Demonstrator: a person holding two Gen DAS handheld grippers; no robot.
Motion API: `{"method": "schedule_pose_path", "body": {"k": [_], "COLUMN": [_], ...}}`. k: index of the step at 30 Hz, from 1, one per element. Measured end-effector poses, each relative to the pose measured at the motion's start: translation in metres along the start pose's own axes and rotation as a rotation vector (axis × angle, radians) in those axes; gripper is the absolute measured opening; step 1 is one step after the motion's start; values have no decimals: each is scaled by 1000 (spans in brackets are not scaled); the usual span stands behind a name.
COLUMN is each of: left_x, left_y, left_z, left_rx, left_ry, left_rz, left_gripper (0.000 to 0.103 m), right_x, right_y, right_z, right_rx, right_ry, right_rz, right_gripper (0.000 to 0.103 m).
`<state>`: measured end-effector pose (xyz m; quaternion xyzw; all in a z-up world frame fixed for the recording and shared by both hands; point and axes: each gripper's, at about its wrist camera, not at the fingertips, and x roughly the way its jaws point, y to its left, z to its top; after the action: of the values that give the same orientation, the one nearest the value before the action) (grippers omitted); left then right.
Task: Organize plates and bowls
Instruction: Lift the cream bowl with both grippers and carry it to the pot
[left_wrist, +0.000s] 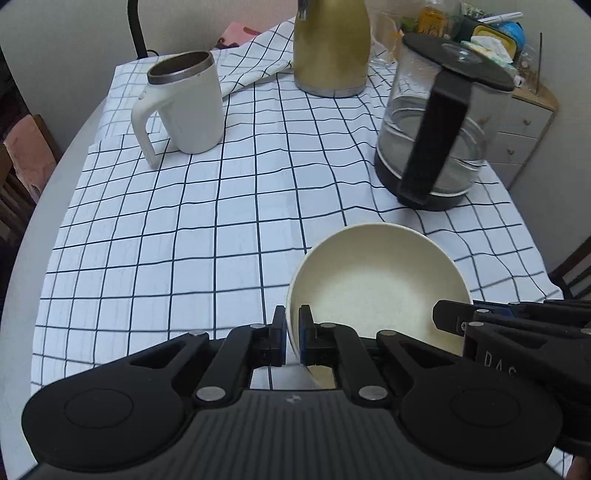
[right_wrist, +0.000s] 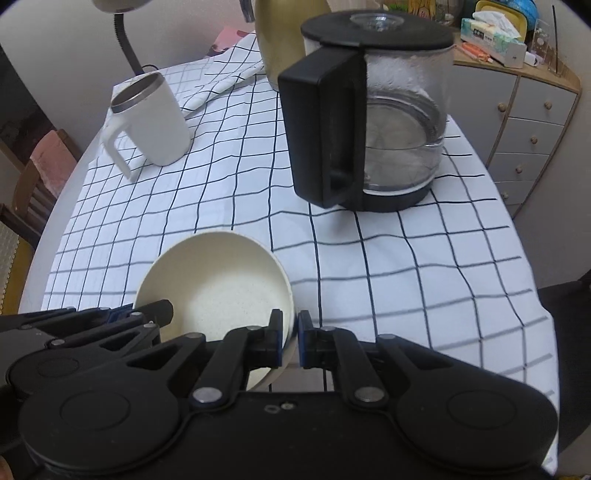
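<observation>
Bowl: I see one cream bowl (left_wrist: 376, 291) at the near edge of the table, at 6 o'clock from the glass kettle, tilted with its opening toward both cameras; I cannot tell whether its base touches the cloth.
Left gripper: my left gripper (left_wrist: 291, 338) is nearly closed, its two fingers pinching the bowl's left rim — one pad outside the wall, one inside.
Right gripper: my right gripper (right_wrist: 291, 341) is likewise narrowed onto the bowl's (right_wrist: 218, 288) right rim, the wall caught between its pads.
Opposite views: each camera shows the other gripper's black linkage at the far side of the bowl — at 3 o'clock in the left wrist view, at 9 o'clock in the right.
Tablecloth: a white cloth with dark grid lines (left_wrist: 229, 221) covers the round table, bunched at 12 o'clock.
Mug: a white mug with a metal rim (left_wrist: 184, 103) stands upright at 10 o'clock from the bowl, handle toward me.
Glass kettle: a glass kettle with a black lid and handle (right_wrist: 380, 118) stands at 1 o'clock, well apart from the bowl.
Gold flask: a gold flask (left_wrist: 330, 48) stands behind, at 12 o'clock.
Drawers: a grey drawer unit (right_wrist: 532, 125) sits beyond the table at 2 o'clock.
</observation>
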<state>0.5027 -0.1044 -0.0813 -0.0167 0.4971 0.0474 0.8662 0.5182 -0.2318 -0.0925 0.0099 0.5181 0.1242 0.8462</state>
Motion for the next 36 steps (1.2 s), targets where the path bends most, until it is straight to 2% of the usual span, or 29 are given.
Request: {"method": "schedule_pose_path", "body": {"k": [11,19,29,36], "left_x": [-98,-162,-213,-223], "left_y": [-8,-17,-26,-40], "left_z": [-46,-97,-157,-200], "left_rx": [45,93,155,195], "left_ry": [-61,-81,-75,-34], "left_rz": [-67,-97,-146,-180], "left_gripper": [5,6,6,6], "right_x": [-91,-157,-214,-238], "right_y": [7,11,15,9], "right_z": [-47,-97,-164,-214], "right_rx": [-9,-17,2,40], "right_ry": [-63,-100,-104,-81], "right_rz": [-12,-17,-44,-67], "right_gripper": [8,8,8,8]}}
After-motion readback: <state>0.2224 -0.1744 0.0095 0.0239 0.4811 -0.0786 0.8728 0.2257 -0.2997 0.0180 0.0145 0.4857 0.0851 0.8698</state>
